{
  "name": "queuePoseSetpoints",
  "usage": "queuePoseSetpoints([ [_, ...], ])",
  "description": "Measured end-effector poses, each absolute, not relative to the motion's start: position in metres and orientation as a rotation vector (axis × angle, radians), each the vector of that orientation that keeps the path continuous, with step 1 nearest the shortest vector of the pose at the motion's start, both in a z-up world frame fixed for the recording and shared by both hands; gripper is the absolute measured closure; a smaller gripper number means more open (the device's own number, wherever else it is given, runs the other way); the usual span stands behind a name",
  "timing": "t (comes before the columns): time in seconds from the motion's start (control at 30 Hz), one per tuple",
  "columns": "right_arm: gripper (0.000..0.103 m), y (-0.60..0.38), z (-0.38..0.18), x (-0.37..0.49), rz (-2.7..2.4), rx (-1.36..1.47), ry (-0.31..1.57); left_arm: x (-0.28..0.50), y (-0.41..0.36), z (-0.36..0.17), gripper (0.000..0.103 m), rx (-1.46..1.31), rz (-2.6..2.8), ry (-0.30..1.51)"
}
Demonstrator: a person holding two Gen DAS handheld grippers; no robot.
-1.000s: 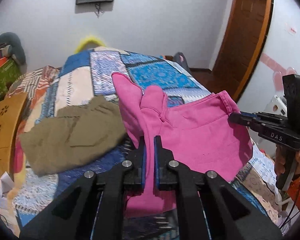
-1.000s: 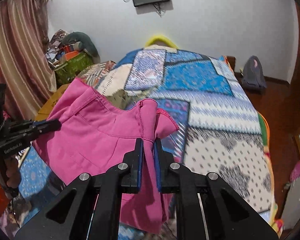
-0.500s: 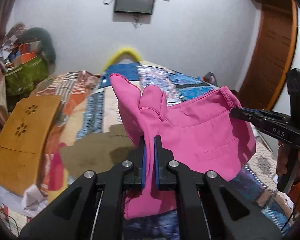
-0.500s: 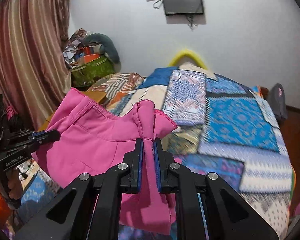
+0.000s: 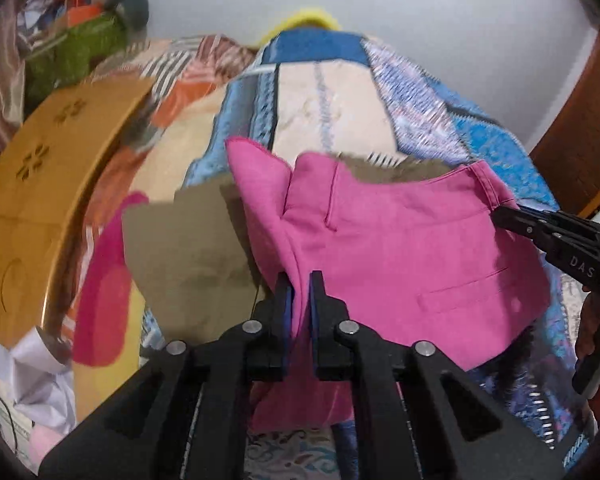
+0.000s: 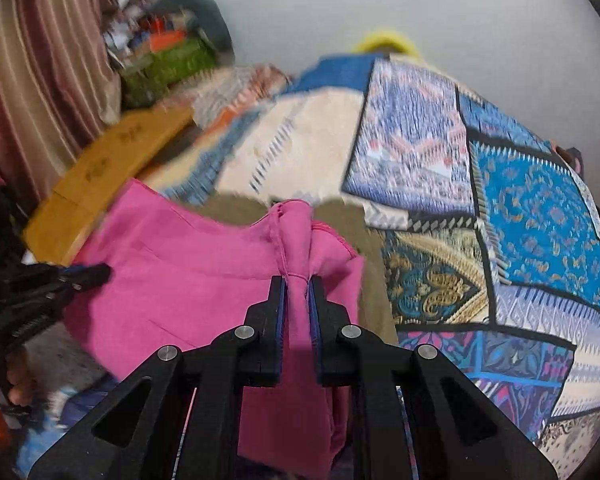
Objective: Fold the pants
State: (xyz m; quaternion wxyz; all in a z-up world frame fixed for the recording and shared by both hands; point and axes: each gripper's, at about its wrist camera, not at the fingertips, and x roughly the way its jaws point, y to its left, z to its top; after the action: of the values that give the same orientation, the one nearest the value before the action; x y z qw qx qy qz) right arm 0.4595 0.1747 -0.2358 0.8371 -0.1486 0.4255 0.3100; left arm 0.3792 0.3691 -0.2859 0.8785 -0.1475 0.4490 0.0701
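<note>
We see solid pink pants (image 5: 400, 248) with matching pink stitching, and our black hand-held gripper (image 5: 298, 292) carries blue pads on its fingers. Just beyond the left hand-held gripper lies an olive-brown garment (image 5: 188, 248), plain and unpatterned. Ahead of the right hand-held gripper (image 6: 298, 296), also black with blue pads, spreads the bed (image 6: 532, 208) in a patchwork of bright blue, cream, lilac and dark teal with gold motifs. Far left hangs a curtain (image 6: 40, 60) striped maroon and beige. The wall (image 6: 300, 8) ahead is white.
</note>
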Motion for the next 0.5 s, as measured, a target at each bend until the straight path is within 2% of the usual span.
queuePoseSetpoints([
  [0.03,0.086,0.175,-0.240,0.459,0.657,-0.336,0.906,0.377,0.370,-0.288,0.090,-0.306,0.157,0.942],
  [0.1,0.085,0.176,-0.243,0.456,0.651,-0.380,0.918,0.376,0.371,-0.288,0.077,-0.283,0.184,0.955],
  [0.17,0.077,0.171,-0.243,0.454,0.645,-0.392,0.941,0.376,0.373,-0.286,0.062,-0.260,0.208,0.959],
  [0.23,0.067,0.164,-0.239,0.454,0.637,-0.373,0.951,0.371,0.375,-0.281,0.061,-0.268,0.211,0.960],
  [0.5,0.066,0.130,-0.185,0.414,0.684,-0.285,0.903,0.326,0.351,-0.232,0.061,-0.236,0.216,0.910],
])
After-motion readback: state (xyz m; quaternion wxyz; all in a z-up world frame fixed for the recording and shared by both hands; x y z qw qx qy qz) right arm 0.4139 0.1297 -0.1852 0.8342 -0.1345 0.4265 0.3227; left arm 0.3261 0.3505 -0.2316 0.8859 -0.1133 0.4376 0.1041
